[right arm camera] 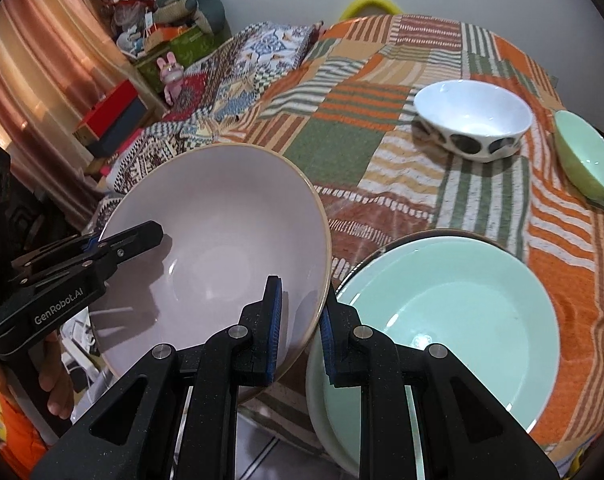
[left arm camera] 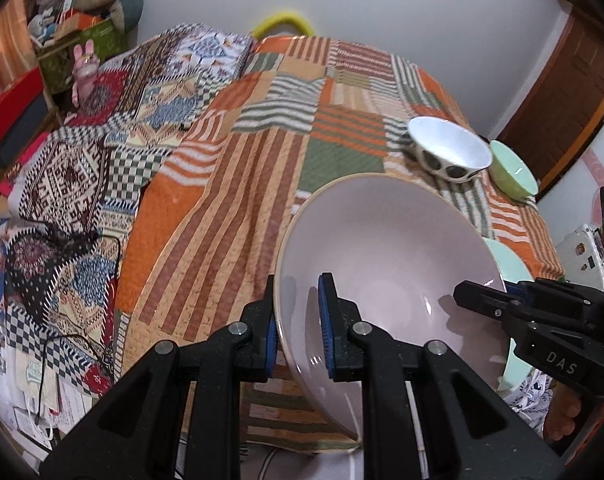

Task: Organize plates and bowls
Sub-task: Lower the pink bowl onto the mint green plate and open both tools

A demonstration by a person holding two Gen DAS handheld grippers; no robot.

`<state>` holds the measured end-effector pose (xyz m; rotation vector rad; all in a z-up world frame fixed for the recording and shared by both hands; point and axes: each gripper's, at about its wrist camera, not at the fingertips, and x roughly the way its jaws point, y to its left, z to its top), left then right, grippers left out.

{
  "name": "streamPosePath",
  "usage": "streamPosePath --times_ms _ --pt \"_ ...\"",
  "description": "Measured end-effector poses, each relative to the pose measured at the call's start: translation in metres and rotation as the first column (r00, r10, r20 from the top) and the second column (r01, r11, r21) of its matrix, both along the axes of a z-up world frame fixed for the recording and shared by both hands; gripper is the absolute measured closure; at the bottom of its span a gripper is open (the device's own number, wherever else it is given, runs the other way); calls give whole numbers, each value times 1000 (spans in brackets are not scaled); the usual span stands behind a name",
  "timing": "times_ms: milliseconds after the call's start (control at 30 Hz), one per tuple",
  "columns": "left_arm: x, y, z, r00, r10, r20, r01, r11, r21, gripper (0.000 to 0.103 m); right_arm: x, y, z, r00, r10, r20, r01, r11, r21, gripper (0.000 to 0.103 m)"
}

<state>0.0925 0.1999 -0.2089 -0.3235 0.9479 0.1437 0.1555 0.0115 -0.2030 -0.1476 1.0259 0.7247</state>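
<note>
On left gripper (right arm camera: 135, 238): "GenRobot.AI".

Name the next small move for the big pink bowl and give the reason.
Probably lower the pink bowl into the mint plate beside it. Both tools, left and right, are shut on opposite sides of its rim, and it hangs tilted at the table edge, partly off the patchwork cloth. The plate already sits stacked on another dish, so nesting there seems the tidiest step.

Three bowls (right arm camera: 221, 248), two stacked plates (right arm camera: 454, 312) (mint uppermost).
</note>
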Motion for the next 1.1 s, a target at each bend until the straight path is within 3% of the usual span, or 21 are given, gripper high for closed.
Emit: streamPosePath --times_ms 500,1100 --pt "8 25 -51 995 33 -96 -39 997 -61 86 14 32 -33 998 40 -52 -44 995 -87 86" --pt "0 26 -53 993 56 -107 -62 996 -57 86 12 36 -28 997 71 -6 -71 993 -98 84"
